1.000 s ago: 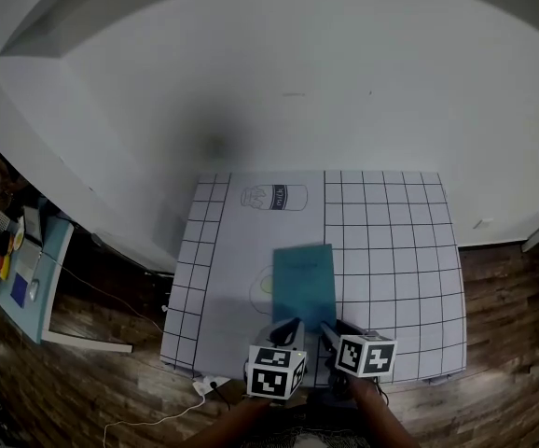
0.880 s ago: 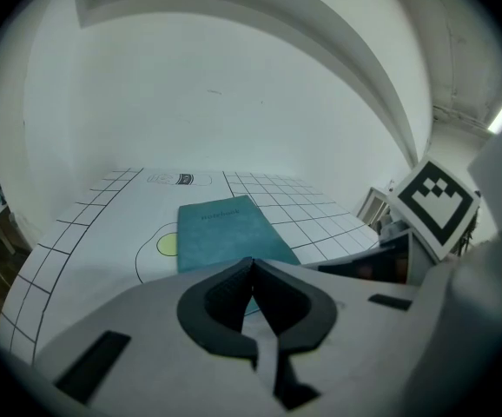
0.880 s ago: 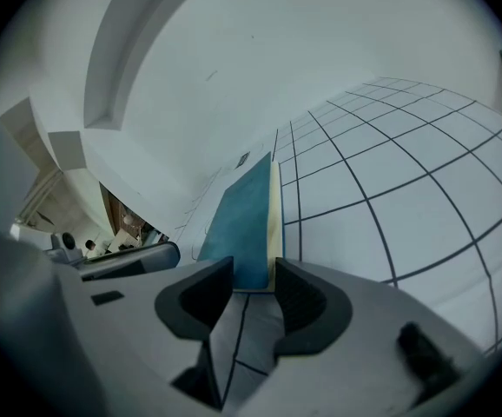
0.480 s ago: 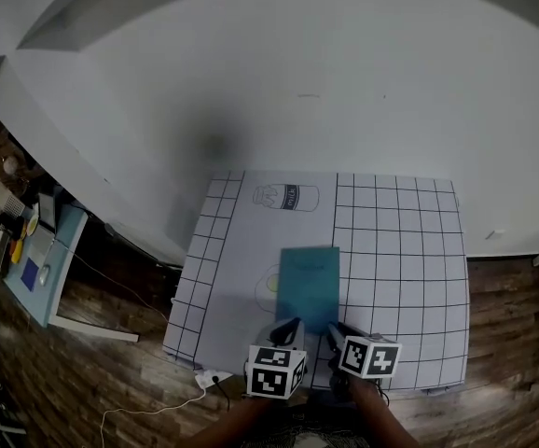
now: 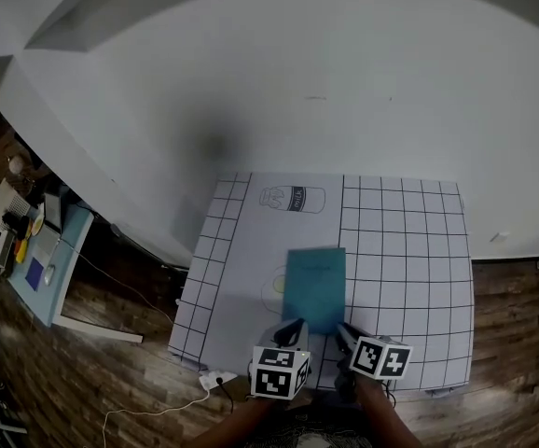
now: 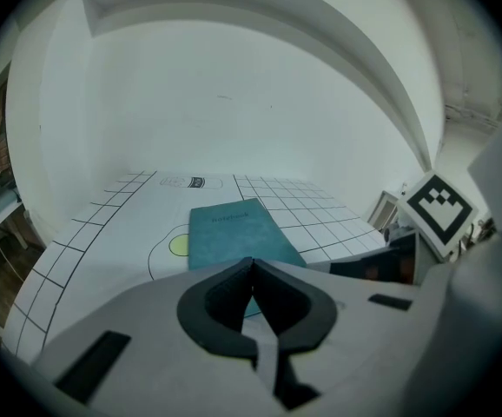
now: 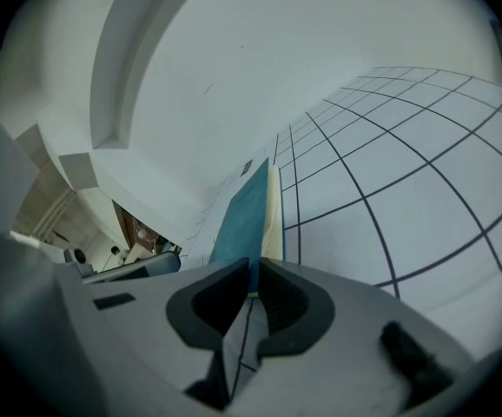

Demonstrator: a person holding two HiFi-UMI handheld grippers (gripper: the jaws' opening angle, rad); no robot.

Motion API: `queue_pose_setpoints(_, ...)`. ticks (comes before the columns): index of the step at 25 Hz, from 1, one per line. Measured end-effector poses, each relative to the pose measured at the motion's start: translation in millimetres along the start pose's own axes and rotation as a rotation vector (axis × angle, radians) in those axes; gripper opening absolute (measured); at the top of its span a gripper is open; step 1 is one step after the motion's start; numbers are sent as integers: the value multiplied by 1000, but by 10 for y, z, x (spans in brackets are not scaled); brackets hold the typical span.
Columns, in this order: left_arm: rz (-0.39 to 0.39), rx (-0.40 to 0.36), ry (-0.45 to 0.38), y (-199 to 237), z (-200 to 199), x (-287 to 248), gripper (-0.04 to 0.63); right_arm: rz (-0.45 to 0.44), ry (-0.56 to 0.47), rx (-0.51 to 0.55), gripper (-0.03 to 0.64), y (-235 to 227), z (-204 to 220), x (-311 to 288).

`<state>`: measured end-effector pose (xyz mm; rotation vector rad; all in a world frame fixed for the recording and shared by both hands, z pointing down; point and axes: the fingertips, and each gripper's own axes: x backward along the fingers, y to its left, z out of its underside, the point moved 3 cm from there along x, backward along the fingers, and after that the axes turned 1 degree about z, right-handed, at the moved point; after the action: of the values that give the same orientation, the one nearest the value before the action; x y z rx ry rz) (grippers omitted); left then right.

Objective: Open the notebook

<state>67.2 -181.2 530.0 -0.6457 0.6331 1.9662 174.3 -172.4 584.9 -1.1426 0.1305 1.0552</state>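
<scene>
Right gripper view: notebook (image 7: pixel 241 220) page edges (image 7: pixel 273 220)

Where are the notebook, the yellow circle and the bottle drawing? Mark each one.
notebook (image 5: pixel 316 287), head view, middle of its teal cover.
yellow circle (image 6: pixel 179 245), left gripper view, the part showing left of the notebook.
bottle drawing (image 5: pixel 293 199), head view, middle of the printed outline.

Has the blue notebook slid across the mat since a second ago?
No. The notebook still covers the same side of the yellow circle drawn on the mat.
</scene>
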Motion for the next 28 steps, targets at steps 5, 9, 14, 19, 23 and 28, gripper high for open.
queue_pose_setpoints(5,27,-6,-21,131,-10,82,11,37,-53,4,40,73,-20,38)
queue_pose_setpoints(9,60,-17,-29,206,-8,145,11,68,-107,5,37,164,-37,88)
queue_pose_setpoints(14,100,-43,-50,280,-64,221,11,102,-161,28,34,319,-81,153)
queue_pose_setpoints(19,139,-54,-62,343,-64,282,11,126,-192,57,32,493,-82,184)
queue_pose_setpoints(23,160,-52,-72,419,-54,328,11,146,-214,73,31,610,-99,204)
queue_pose_setpoints(28,174,-46,-90,555,-60,407,11,170,-253,82,17,769,-119,211)
